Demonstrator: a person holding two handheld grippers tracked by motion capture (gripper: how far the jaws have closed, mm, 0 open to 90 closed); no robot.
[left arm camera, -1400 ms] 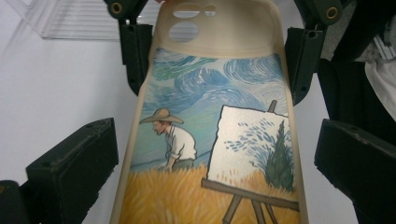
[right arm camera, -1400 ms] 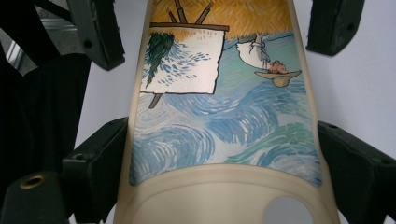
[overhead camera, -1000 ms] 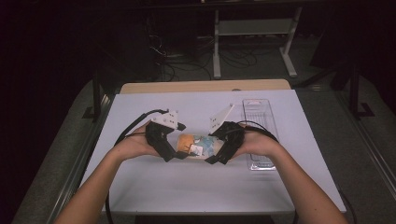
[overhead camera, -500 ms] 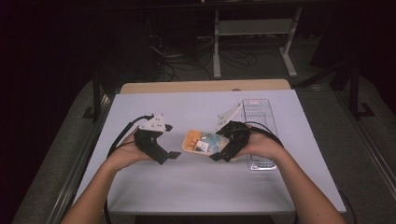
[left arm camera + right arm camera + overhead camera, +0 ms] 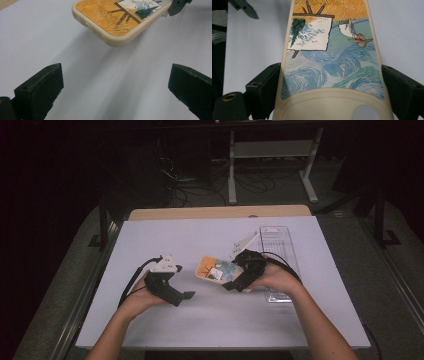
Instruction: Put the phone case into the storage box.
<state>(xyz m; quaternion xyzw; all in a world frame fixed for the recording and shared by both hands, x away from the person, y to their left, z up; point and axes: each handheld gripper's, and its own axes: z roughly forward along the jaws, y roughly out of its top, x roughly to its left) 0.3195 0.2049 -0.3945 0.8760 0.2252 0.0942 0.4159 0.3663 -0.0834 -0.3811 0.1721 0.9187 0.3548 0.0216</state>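
A cream-rimmed phone case (image 5: 215, 269) printed with a painting in orange and blue hangs just above the white table (image 5: 220, 320), near its middle. My right gripper (image 5: 229, 279) is shut on the case's blue end; in the right gripper view the jaws press both long edges of the case (image 5: 329, 57). My left gripper (image 5: 184, 296) stands open to the left of the case, apart from it. The left gripper view has bare table between its wide-apart jaws (image 5: 116, 85), and the orange end of the case (image 5: 117, 17) floats ahead over its shadow.
A clear plastic tray (image 5: 277, 245) lies on the table to the right, partly under the right hand. A wooden strip (image 5: 220, 212) borders the table's far edge. Dark floor, cables and a stand lie beyond it.
The left gripper has let go of the case's orange end, opened, and drawn back to the left and toward the person. The right gripper still holds the case.
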